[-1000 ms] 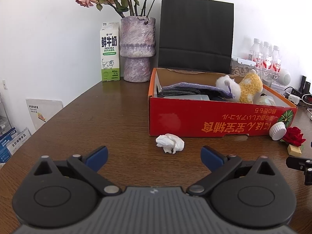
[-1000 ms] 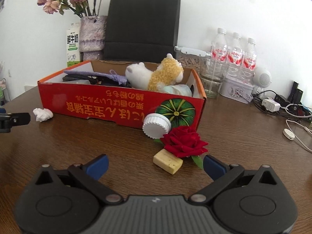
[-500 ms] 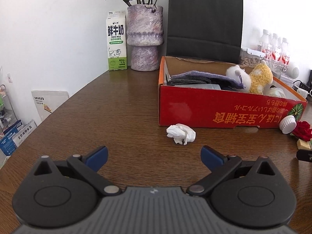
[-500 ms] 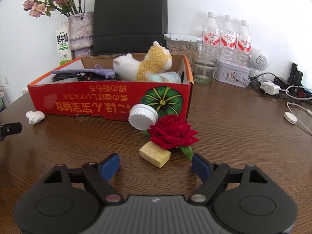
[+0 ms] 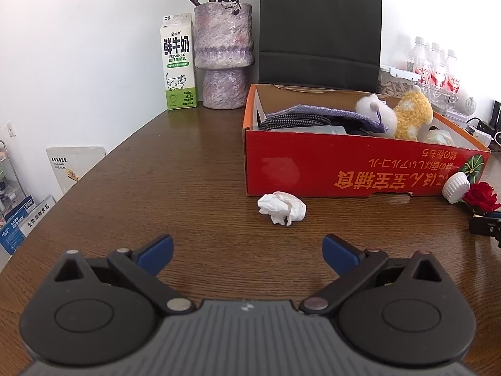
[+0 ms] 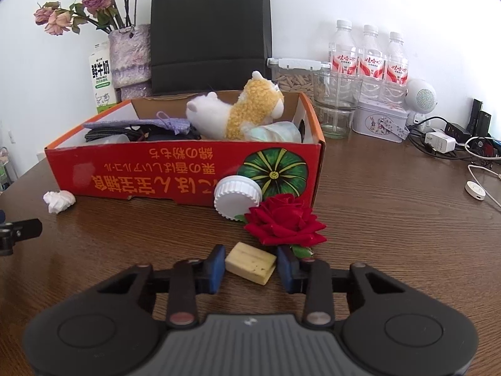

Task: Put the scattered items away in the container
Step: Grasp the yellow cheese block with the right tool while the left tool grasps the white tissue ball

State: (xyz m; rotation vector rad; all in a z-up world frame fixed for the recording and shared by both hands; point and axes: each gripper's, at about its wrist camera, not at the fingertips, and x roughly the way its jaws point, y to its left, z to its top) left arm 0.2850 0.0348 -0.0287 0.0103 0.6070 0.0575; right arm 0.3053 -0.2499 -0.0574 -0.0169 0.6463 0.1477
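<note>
A red cardboard box (image 5: 344, 172) (image 6: 156, 175) on the wooden table holds a plush toy (image 6: 241, 112), cloth and cables. A crumpled white tissue (image 5: 281, 208) (image 6: 59, 200) lies in front of the box. My left gripper (image 5: 247, 250) is open and empty, just short of the tissue. A white lid (image 6: 236, 195), a red rose (image 6: 285, 222) and a pale yellow block (image 6: 250, 261) lie by the box's front right corner. My right gripper (image 6: 250, 264) has its pads on both sides of the block, closed to its width.
A milk carton (image 5: 178, 65), a vase of dried flowers (image 5: 224, 56) and a black paper bag (image 5: 319, 28) stand behind the box. Water bottles (image 6: 369, 59), a glass jar (image 6: 336, 106), a tin (image 6: 380, 119) and cables (image 6: 454, 144) crowd the back right.
My right gripper has moved forward and narrowed its fingers around the yellow block. My left gripper has moved closer to the tissue and stays open.
</note>
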